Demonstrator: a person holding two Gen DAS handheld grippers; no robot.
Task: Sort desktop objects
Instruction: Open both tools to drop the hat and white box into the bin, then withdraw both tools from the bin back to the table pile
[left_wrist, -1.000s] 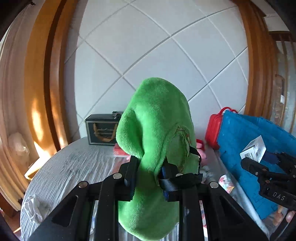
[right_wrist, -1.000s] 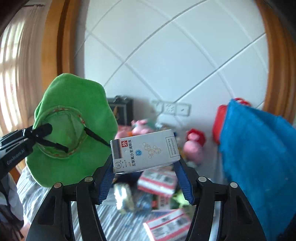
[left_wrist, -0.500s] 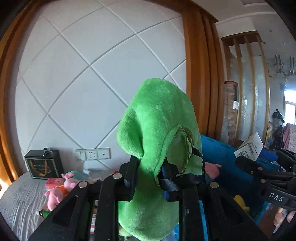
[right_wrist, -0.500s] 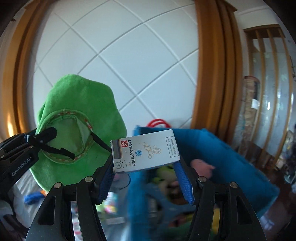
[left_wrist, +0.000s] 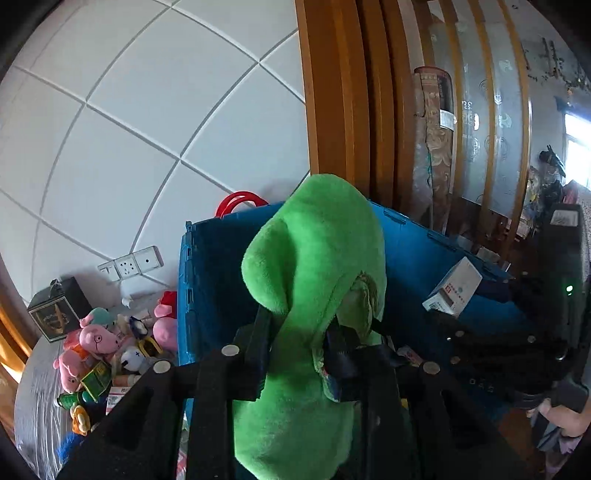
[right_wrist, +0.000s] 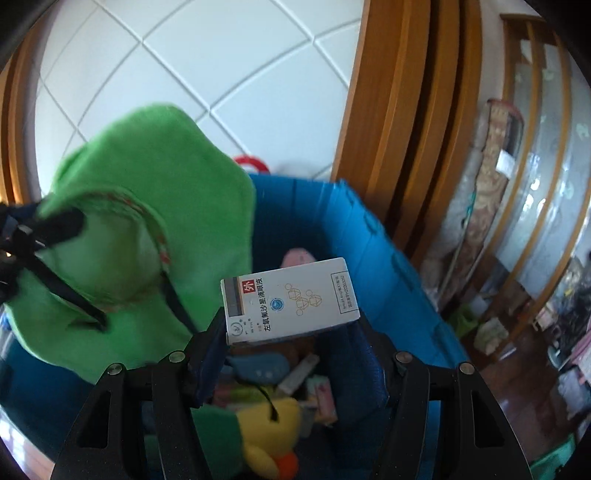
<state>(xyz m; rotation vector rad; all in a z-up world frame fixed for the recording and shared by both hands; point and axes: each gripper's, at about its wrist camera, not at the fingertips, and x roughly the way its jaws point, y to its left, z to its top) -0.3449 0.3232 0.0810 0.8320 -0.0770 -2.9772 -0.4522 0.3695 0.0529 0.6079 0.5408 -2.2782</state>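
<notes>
Left tool (left_wrist: 299, 332) is raised over the blue crate (left_wrist: 207, 280), clamped on one green plush hat (left_wrist: 314, 280); right tool (right_wrist: 291, 339) beside it grips one white medicine box (right_wrist: 291, 299). Perhaps five pink plush pigs (left_wrist: 96, 339) lie on the desk (left_wrist: 33, 410)

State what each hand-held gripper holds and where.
Left hand-held gripper: green plush hat, pinched at its brim. Right hand-held gripper: white box, clamped across its ends.
</notes>
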